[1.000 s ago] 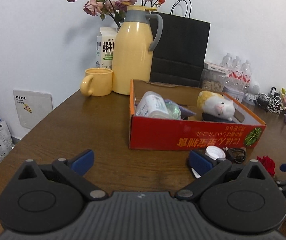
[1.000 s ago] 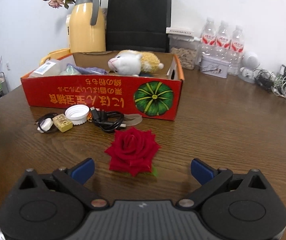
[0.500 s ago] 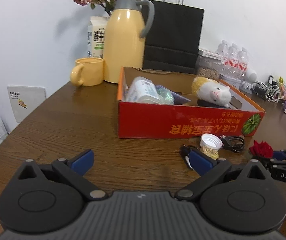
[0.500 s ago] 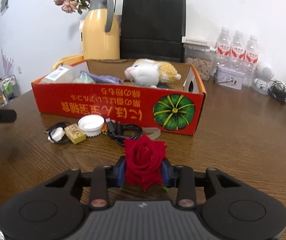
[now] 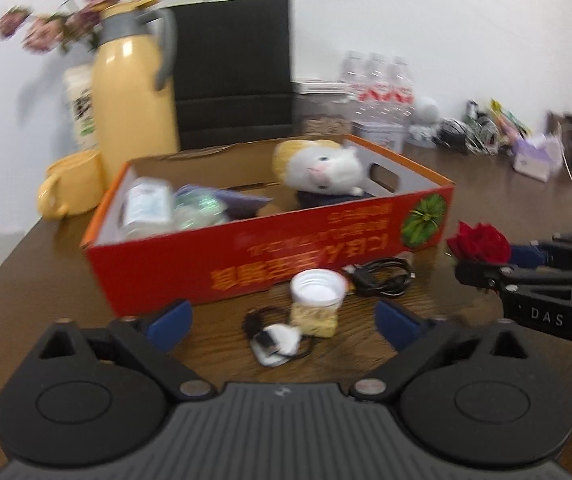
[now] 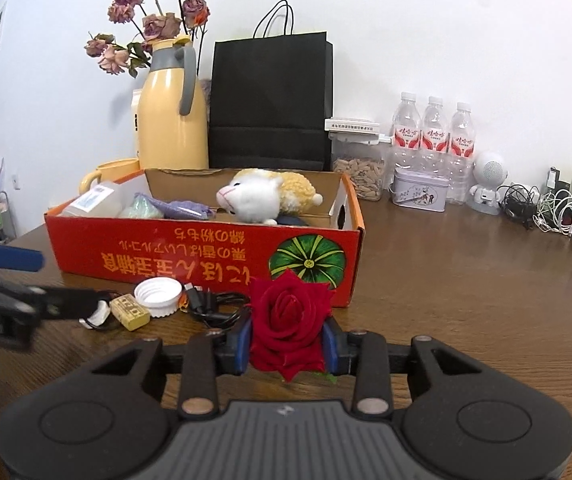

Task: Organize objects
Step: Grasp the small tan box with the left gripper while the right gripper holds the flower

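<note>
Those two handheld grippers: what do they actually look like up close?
Both are matte black plastic. The left gripper and the right gripper each have a ribbed centre, two round discs, angled linkage bars with metal pivot pins, and blue-padded fingers. White letters "DAS" mark the right one's side.

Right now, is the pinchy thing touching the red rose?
Touching. The right wrist view shows the right gripper with its blue pads pressed against both sides of the red rose.

Black grippers (image 6: 288, 344), blue-padded jaws, "DAS" marking
</note>
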A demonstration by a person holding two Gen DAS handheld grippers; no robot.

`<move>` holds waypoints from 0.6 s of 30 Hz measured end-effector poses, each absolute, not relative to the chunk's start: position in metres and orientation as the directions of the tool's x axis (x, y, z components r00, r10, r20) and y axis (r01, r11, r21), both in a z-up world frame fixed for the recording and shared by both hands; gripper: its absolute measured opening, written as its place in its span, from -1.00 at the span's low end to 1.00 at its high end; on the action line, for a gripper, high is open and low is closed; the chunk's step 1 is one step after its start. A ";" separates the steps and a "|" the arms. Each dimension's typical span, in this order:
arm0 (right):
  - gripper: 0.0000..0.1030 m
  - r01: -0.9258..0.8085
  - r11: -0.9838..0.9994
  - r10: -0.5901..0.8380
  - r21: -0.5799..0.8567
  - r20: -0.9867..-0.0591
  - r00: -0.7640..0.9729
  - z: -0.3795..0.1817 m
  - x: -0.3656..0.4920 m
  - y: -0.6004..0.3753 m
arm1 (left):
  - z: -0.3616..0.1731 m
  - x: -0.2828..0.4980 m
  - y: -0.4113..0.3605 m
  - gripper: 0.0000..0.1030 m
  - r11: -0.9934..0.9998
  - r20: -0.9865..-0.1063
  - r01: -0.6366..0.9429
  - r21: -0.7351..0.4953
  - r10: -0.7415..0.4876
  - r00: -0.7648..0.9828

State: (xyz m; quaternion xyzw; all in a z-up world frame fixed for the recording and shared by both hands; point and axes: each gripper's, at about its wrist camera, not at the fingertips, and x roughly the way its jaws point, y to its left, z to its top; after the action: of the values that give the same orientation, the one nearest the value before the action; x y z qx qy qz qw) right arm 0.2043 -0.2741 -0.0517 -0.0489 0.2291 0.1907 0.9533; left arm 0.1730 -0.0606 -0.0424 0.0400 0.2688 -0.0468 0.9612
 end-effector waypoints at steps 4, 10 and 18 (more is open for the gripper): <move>-0.35 -0.391 0.920 0.347 -0.007 -0.446 0.825 -0.051 0.202 -0.273 | -0.048 0.186 -0.076 0.41 0.984 -0.534 0.148 0.103 -0.071 0.843; -0.35 -0.390 0.921 0.352 0.003 -0.435 0.829 -0.051 0.201 -0.275 | -0.061 0.201 -0.083 0.00 0.982 -0.585 0.166 0.086 -0.085 0.807; -0.35 -0.395 0.919 0.360 0.003 -0.414 0.836 -0.050 0.198 -0.275 | -0.069 0.204 -0.075 -0.40 0.988 -0.587 0.149 0.044 -0.095 0.804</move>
State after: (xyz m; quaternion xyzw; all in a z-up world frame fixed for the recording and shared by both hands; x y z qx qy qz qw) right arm 0.1976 -0.2755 -0.0496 -0.0414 0.2076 0.1972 0.9572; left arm 0.2044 -0.0753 -0.0689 0.0439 0.3065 -0.0644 0.9487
